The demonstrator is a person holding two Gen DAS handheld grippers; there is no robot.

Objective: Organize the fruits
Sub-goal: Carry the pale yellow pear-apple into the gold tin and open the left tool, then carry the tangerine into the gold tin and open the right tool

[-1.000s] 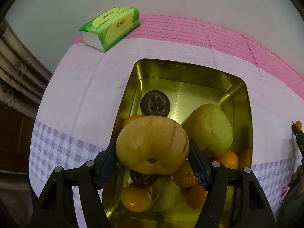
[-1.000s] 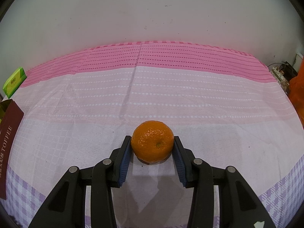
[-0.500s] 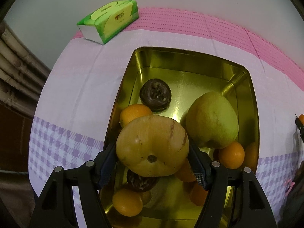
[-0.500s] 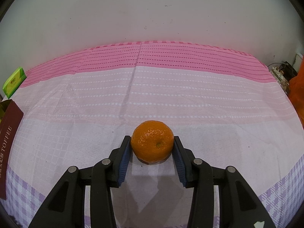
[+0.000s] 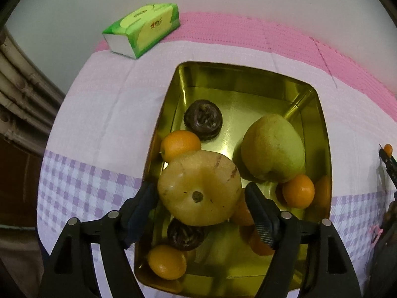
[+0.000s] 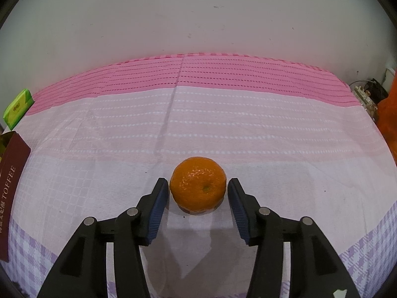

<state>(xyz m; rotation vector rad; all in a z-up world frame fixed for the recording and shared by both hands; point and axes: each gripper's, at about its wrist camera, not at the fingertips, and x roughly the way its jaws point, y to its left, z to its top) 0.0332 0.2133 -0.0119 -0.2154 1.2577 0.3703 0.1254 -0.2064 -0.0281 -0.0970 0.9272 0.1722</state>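
Observation:
A gold metal tray [image 5: 248, 79] on the chequered cloth holds a big green pear [image 5: 273, 149], two dark wrinkled fruits [image 5: 203, 123] and several small oranges [image 5: 180, 144]. A large yellow round fruit [image 5: 198, 193] rests on the pile between the fingers of my left gripper [image 5: 199, 196]. Its jaws are opening, and a gap shows at the right pad [image 5: 258, 213]. In the right wrist view an orange [image 6: 198, 183] sits on the cloth between the fingers of my right gripper [image 6: 198, 188]. Those jaws are opening too, with a slim gap on each side.
A green tissue pack [image 5: 142, 29] lies at the table's far left corner, also visible as the tissue pack [image 6: 17, 109] from the right. A dark red toffee lid [image 6: 12, 193] stands at the left edge. An orange bag [image 6: 389, 114] and clutter sit far right.
The left jaws have spread and the yellow fruit has settled lower onto the fruit in the tray. The right jaws have parted from the orange, which has stayed in place.

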